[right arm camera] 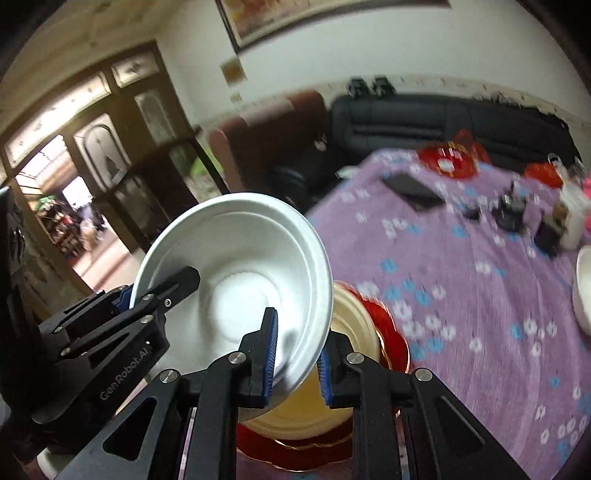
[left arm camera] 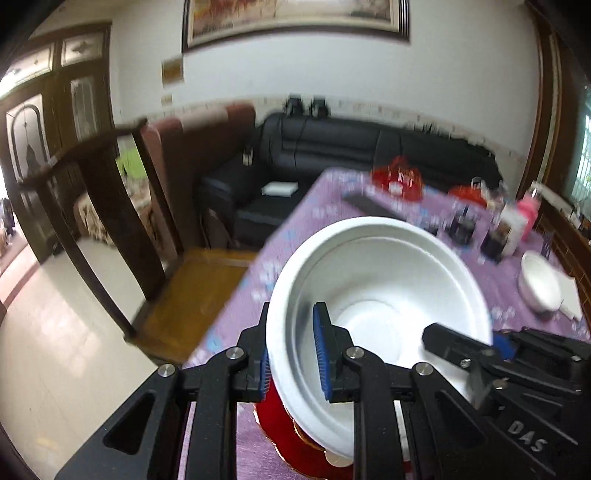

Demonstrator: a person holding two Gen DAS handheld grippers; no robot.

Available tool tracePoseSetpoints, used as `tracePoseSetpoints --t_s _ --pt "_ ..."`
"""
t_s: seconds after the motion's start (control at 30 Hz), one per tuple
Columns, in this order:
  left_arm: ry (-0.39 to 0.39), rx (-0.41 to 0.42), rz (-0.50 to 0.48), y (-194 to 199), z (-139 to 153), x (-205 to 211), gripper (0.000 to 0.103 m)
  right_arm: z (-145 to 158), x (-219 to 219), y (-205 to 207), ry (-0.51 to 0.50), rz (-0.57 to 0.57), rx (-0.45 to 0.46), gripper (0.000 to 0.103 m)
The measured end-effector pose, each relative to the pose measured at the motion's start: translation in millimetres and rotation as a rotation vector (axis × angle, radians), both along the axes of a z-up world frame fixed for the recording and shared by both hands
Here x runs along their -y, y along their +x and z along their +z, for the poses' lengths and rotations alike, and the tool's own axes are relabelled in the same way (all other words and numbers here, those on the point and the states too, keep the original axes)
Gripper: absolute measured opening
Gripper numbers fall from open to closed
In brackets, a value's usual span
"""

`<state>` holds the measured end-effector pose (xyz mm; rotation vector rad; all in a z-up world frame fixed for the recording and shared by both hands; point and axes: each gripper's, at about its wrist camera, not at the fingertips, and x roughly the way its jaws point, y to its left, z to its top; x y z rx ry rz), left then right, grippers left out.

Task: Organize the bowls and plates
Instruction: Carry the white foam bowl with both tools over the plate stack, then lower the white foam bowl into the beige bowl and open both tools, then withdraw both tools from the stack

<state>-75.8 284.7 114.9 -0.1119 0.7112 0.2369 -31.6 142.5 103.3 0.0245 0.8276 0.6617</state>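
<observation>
Both claws, left [left arm camera: 293, 354] marked "GenRobot.AI", right [right arm camera: 297, 360] "DAS", grip the white bowl's [left arm camera: 380, 280] rim.

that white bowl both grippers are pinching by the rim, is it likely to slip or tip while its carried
The white bowl looks smooth and glossy, so the rim could slip in the pads. The left gripper and right gripper clamp opposite sides, which should limit tipping, though it already hangs tilted. It looks rigid, possibly light, thin-walled foam or plastic.

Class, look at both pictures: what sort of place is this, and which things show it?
Probably a home living and dining room: a black leather sofa, a framed painting on the wall, and a table under a purple flowered tablecloth.
</observation>
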Motion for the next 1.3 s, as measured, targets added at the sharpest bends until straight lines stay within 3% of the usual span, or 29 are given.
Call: tracePoseSetpoints --t_s 0.13,0.27,0.33,0.37,0.57,0.63,0.67,0.7,0.8,1.03,1.3 --pt "-0.02 -0.067 -0.015 12.9 -27.1 2.5 0.021 -20.5 5.6 11.9 -0.059 -0.018 -0.024 0.022" --pt "-0.033 -0.077 -0.009 12.1 -31.0 -3.5 0.027 -32.3 -0.8 18.0 -0.103 -0.017 -0.036 0.022" --pt "-0.068 -0.067 -0.009 8.5 -28.1 -11.9 0.057 -35.3 -4.4 17.6 -0.124 -0.018 -0.033 0.021" --pt "-0.074 -0.055 0.001 7.1 -26.9 -13.8 0.062 -36.9 -5.5 18.4 -0.13 -0.018 -0.036 0.021" --pt "-0.12 -0.023 0.026 -8.6 -16.3 -27.8 0.065 -27.3 -13.2 11.0 -0.177 -0.025 0.032 0.021" --pt "-0.127 -0.02 0.031 -12.3 -14.2 -28.2 0.068 -21.6 -13.6 6.2 -0.173 -0.024 0.062 0.028" --pt "-0.126 -0.018 0.032 -14.4 -13.0 -27.7 0.069 -18.3 -12.3 4.3 -0.166 -0.028 0.079 0.038" --pt "-0.117 -0.016 0.032 -16.7 -11.1 -25.1 0.069 -15.3 -10.8 2.1 -0.159 -0.035 0.096 0.046" --pt "-0.074 -0.001 0.039 -26.6 -5.3 -16.0 0.071 -7.3 -3.5 -3.2 -0.14 -0.049 0.132 0.056" --pt "0.027 0.049 0.064 -49.9 12.1 19.0 0.082 4.1 39.7 -18.5 -0.06 -0.098 0.153 0.059" --pt "0.143 0.085 0.0 -59.5 29.4 87.0 0.084 15.4 122.9 -39.1 -0.011 -0.203 0.192 0.067"
